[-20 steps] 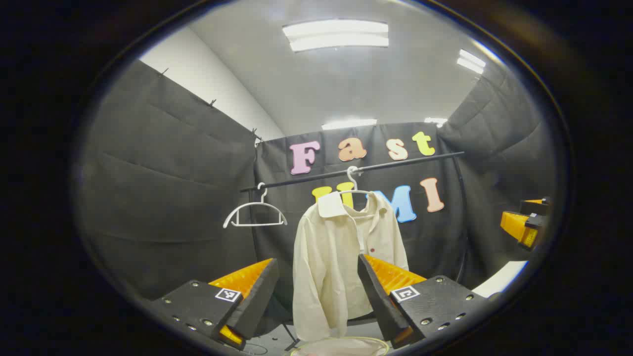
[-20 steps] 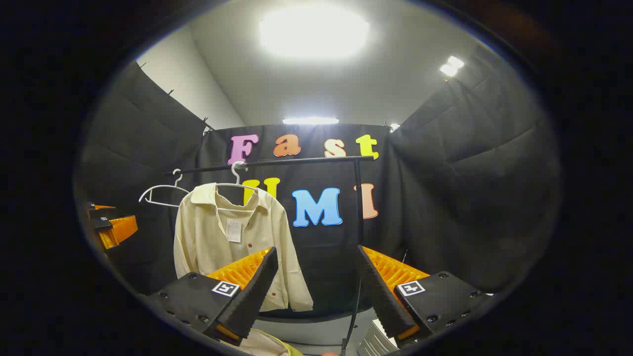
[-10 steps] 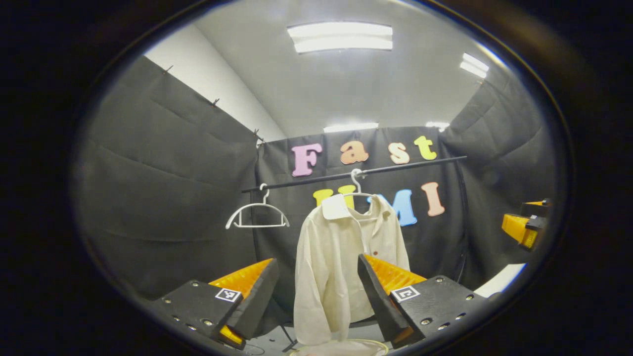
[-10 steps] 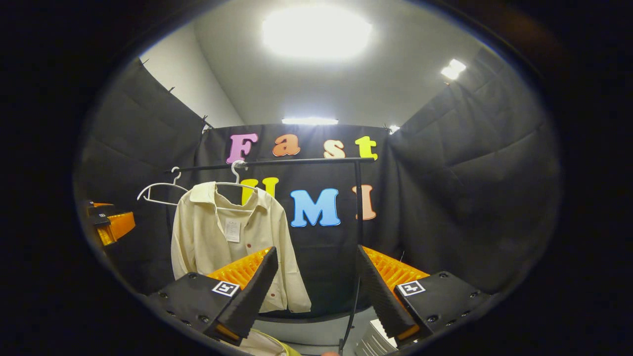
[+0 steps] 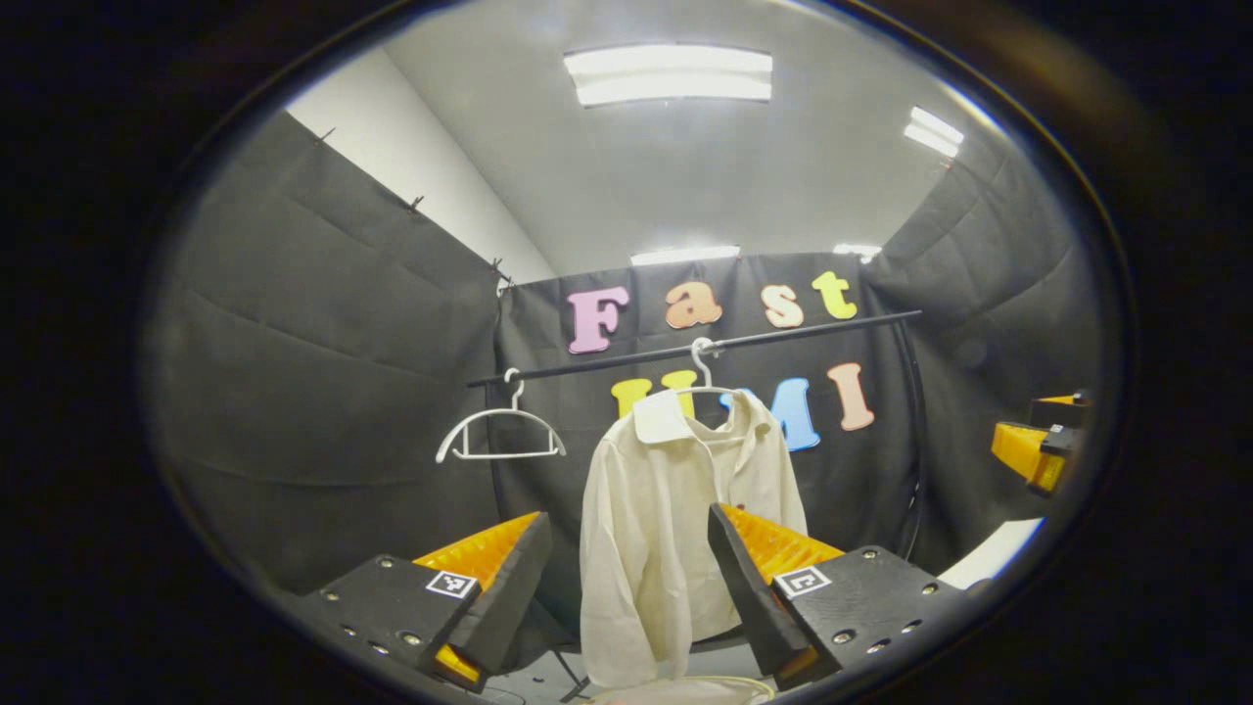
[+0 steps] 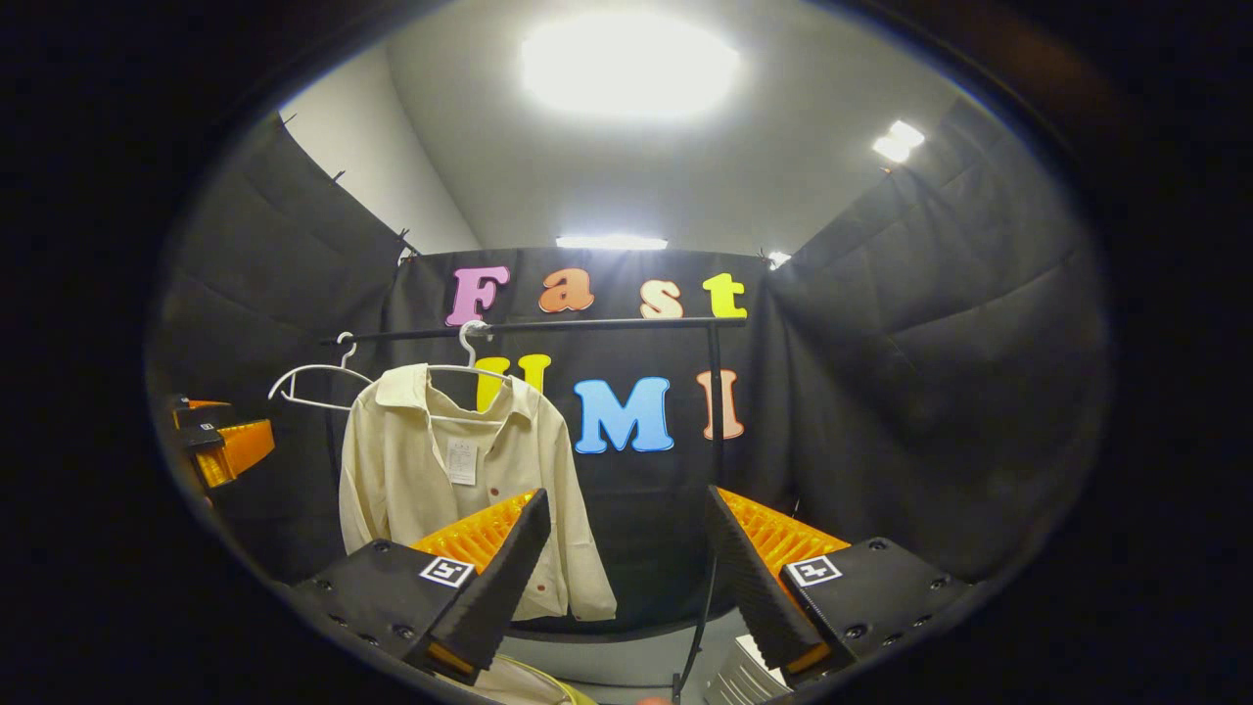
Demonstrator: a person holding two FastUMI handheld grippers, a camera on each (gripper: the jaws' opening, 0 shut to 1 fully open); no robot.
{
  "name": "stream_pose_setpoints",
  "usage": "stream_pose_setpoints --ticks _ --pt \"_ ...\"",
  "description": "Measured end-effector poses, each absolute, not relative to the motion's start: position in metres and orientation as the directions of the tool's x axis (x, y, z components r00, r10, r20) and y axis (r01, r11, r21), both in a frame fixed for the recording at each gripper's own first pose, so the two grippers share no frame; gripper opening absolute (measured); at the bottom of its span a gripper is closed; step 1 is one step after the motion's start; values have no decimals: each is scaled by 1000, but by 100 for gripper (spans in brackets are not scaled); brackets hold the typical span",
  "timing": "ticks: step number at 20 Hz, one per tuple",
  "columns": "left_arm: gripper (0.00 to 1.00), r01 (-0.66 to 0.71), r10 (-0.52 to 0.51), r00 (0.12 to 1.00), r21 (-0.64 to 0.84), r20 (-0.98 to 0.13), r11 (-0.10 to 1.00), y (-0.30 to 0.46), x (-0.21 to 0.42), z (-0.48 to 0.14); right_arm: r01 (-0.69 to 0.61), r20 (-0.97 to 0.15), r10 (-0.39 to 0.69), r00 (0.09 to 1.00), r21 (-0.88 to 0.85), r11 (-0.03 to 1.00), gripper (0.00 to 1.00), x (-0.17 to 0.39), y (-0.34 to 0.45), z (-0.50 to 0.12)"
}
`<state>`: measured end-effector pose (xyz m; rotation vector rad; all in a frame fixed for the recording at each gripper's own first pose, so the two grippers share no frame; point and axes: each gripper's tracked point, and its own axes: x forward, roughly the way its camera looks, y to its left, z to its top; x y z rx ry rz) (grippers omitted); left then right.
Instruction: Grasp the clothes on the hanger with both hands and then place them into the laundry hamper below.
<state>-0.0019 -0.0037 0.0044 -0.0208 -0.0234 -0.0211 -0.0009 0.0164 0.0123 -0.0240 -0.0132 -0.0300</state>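
Note:
A cream shirt (image 5: 675, 529) hangs on a white hanger (image 5: 701, 367) from the black rail (image 5: 783, 335). The right gripper view has the same shirt (image 6: 440, 490) at left, collar open. My left gripper (image 5: 626, 597) is open, well short of the shirt, which shows in the gap between its fingers. My right gripper (image 6: 622, 578) is open too, pointing at the wall to the right of the shirt. The hamper's pale rim (image 5: 685, 687) peeks in at the bottom, below the shirt. Each gripper appears at the edge of the other's view: the right gripper (image 5: 1038, 446), the left gripper (image 6: 220, 441).
An empty white hanger (image 5: 501, 431) hangs on the rail left of the shirt. The rail's upright post (image 6: 715, 411) stands right of the shirt. Black cloth walls close the booth on three sides. A white ribbed object (image 6: 739, 676) lies low by my right finger.
Both views have drifted slightly; the shirt and rail sit a little lower in frame than a second ago. Both grippers stay open and nothing has been taken hold of.

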Motion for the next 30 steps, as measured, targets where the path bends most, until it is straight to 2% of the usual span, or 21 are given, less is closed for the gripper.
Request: stream_pose_setpoints --ticks 8,9,10,21,30 --pt "94 31 -31 999 -22 22 999 -7 5 7 -42 16 42 999 -19 999 100 63 43 20" --pt "94 30 -29 999 -21 24 999 -7 7 7 -54 18 54 998 -15 998 97 72 45 20" --pt "94 26 -25 999 -18 25 1000 -7 8 7 -66 22 67 998 -11 998 99 80 46 20" --pt "94 -79 79 997 24 23 997 1 17 11 -229 21 228 973 57 972 100 202 80 15" --pt "94 -116 113 993 61 39 991 6 30 13 -350 35 349 937 77 934 100 270 126 7"
